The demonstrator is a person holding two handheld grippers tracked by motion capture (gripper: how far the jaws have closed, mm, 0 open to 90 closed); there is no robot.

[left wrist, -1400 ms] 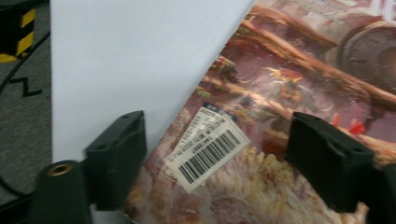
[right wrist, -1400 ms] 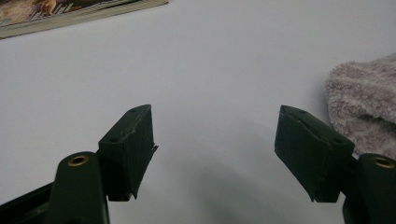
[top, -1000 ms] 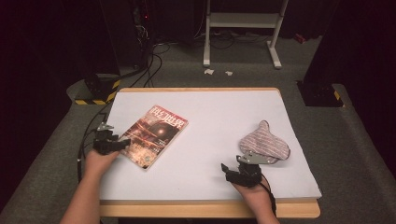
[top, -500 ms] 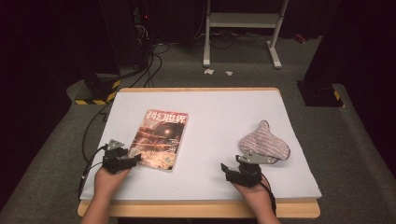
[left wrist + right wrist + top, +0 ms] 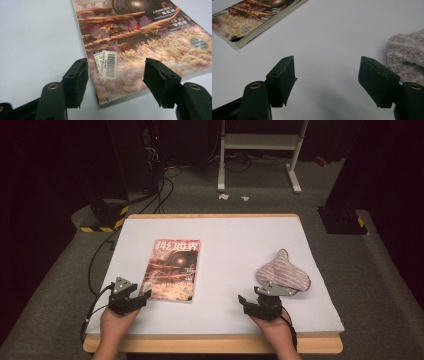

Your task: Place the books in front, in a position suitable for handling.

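Left gripper view: barcode label [image 5: 108,64] on magazine [image 5: 140,45] | both grippers spread, left closing

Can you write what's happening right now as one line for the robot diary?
left gripper: open, jaws just closing a bit, at magazine near corner | right gripper: open, nothing between jaws, beside knit cloth | table: white

Two forearms entering from the near edge: left gripper [image 5: 146,294] low, jaws apart, just been closing slightly; right gripper [image 5: 243,301] low, jaws spread wide.
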